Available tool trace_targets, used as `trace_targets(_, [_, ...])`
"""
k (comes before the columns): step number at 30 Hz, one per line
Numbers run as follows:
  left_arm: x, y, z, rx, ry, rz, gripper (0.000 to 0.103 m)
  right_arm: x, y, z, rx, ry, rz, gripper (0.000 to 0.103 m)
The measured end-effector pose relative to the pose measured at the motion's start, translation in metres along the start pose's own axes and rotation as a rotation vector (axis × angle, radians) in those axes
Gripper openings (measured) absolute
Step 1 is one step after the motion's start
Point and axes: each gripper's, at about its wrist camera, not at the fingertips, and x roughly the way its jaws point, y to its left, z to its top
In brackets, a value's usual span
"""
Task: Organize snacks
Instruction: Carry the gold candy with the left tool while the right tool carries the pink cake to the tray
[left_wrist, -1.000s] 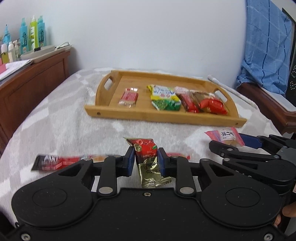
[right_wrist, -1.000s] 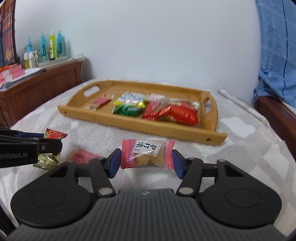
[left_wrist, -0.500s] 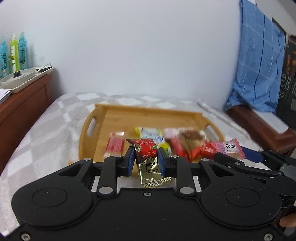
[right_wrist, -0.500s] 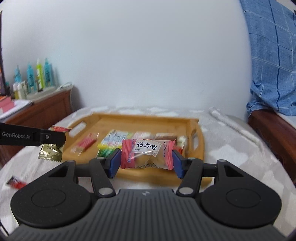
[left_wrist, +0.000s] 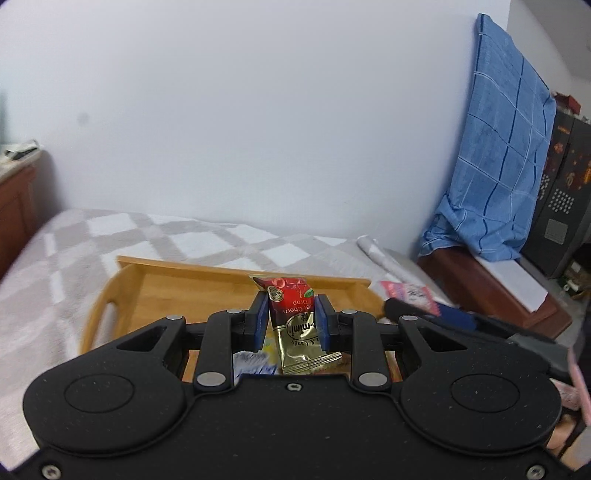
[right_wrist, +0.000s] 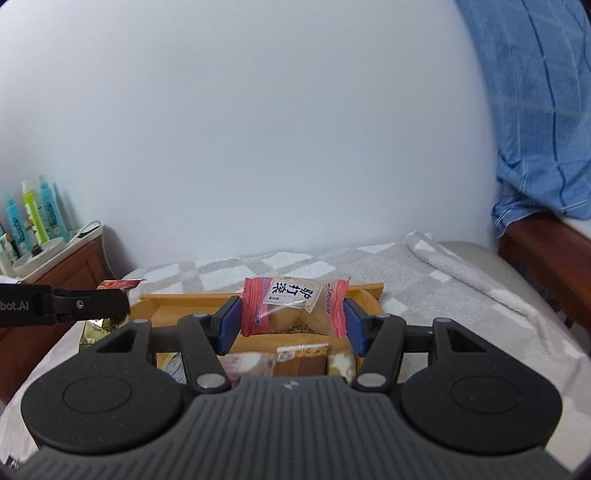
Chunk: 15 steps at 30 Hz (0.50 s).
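Checked bedding carries the wooden tray (left_wrist: 110, 291), the landmark. Above its near part, the left gripper (left_wrist: 290, 325) has its jaws clamped on a red-and-gold candy (left_wrist: 295, 325); beside it, the right gripper (right_wrist: 291, 321) pinches a pink pastry pack (right_wrist: 293, 306) by both ends. Several snacks (right_wrist: 301, 360) already lie in the tray. Likely left: setting these two down; whether others wait outside is unseen.

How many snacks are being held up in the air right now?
2. A red-and-gold candy packet is pinched in the left hand-held gripper, and a pink-ended pastry packet in the right hand-held gripper, both above the wooden tray. More snacks lie below, partly hidden.
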Motion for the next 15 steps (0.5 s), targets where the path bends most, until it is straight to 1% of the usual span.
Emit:
trace_targets(4, [0.045,0.005,0.013,-0.024,0.034,-0.011,0.025,0.037,-0.017,0.006,0.048,0.049,0.012,0.061])
trace_targets(8, [0.091,0.006,0.020,-0.010,0.075,-0.020,0.025,0.068,-0.032,0.008,0.071,0.111,0.013,0.061])
trace_targets(13, [0.142,0.011,0.020,-0.066,0.141,-0.051,0.025,0.088,-0.044,0.008,0.087,0.141,0.016,0.062])
trace_targets(15, [0.157,0.014,0.018,-0.080,0.163,-0.048,0.025,0.094,-0.045,0.007,0.075,0.148,0.023,0.062])
